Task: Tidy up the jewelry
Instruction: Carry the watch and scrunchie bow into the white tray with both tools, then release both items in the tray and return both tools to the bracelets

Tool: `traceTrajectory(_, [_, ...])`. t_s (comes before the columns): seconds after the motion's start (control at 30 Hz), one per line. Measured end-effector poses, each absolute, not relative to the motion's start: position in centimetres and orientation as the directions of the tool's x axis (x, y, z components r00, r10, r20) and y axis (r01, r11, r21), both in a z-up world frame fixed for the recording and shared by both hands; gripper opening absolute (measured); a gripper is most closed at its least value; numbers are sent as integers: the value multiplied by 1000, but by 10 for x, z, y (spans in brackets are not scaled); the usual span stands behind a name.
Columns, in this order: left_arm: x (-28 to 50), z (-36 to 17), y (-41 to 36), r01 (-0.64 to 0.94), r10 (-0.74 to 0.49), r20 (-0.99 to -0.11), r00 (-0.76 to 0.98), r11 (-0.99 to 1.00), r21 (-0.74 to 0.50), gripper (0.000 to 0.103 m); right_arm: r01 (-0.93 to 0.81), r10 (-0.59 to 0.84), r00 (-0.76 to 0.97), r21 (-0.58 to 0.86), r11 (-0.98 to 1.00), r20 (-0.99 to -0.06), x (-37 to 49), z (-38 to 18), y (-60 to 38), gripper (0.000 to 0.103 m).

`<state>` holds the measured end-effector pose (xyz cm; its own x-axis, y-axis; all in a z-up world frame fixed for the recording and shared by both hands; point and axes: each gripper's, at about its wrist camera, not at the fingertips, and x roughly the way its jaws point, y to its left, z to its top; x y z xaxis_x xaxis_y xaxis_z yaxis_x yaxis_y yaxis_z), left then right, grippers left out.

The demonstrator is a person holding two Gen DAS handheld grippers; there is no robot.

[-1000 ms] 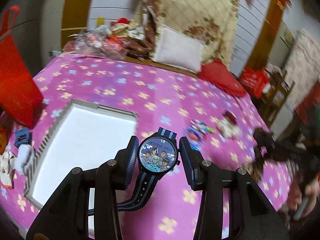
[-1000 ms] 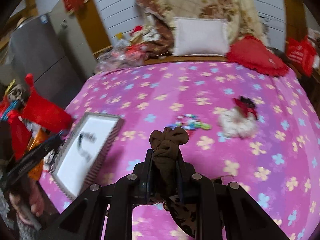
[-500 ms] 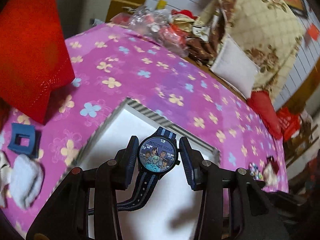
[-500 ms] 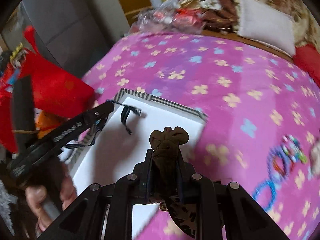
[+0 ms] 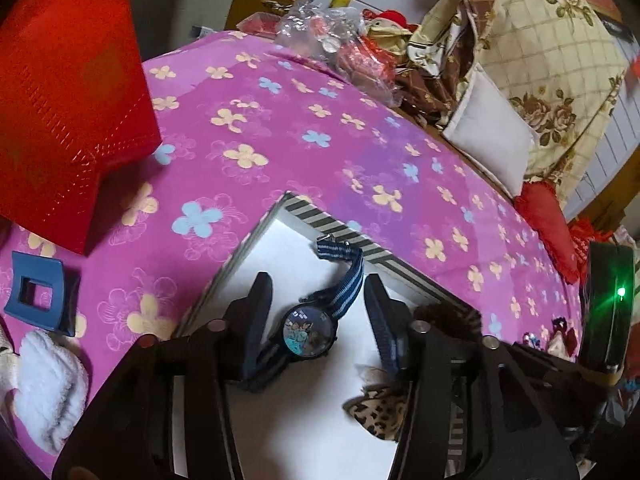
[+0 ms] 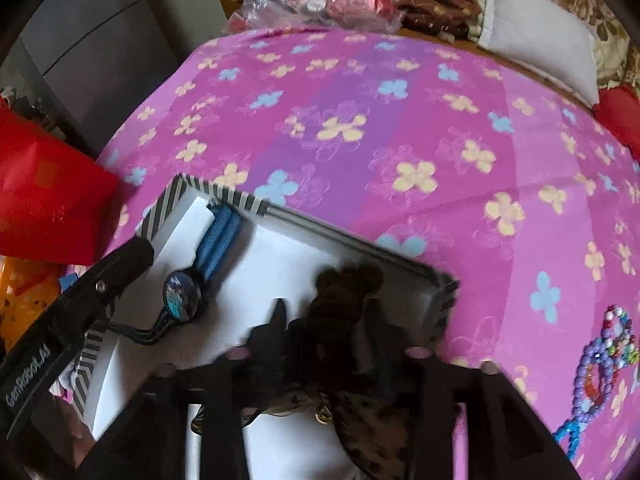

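A white box with a black-and-white striped rim (image 5: 340, 228) lies on the pink flowered bedspread. A watch (image 5: 308, 332) with a cartoon dial and a blue striped strap rests on the box floor. My left gripper (image 5: 316, 280) straddles it with its jaws opening, and neither pad presses on it. The watch (image 6: 182, 294) also shows in the right wrist view, beside a left finger (image 6: 120, 264). My right gripper (image 6: 328, 304) is blurred and its jaws are opening. A brown leopard-print scrunchie (image 6: 344, 292) sits loose between them over the box's right part (image 6: 224, 192).
A red bag (image 5: 68, 92) stands left of the box, with a blue hair claw (image 5: 36, 296) and a white fluffy item (image 5: 48, 384) nearby. Beaded bracelets (image 6: 600, 368) lie on the spread to the right. Pillows (image 5: 488, 144) and plastic bags (image 5: 340, 40) line the far edge.
Both grippers moved left and down over the white box. Both sets of jaws widened. The watch dropped from the left pads onto the box floor, and the scrunchie came loose.
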<state>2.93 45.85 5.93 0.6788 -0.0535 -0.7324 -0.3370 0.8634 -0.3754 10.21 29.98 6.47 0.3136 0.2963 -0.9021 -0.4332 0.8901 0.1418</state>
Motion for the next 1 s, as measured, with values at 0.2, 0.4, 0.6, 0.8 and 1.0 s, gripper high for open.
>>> traceTrajectory(0.2, [21,78,445,-322,-18,-716,698,886,-335,50,-422,321,391,142,896,-863,91,107,271,50])
traceTrajectory(0.4, [-1,101,421,-292,5,-671,741,903,-315,50,-347,298,468,137,928,-832,58,134,179,50])
traceTrajectory(0.6, [-35,120,369,-158,-83,-629,773,935,-318,50,-170,204,530,132,977,-823,13,132,26,50])
traceTrajectory(0.8, [-62,121,298,-19,-221,-641,735,938,-345,51,2,78,524,93,996,-848,-23,111,-98,50])
traceTrajectory(1.0, [-37,84,228,16,-279,-755,594,942,-336,51,64,122,513,179,982,-850,-35,92,-154,50])
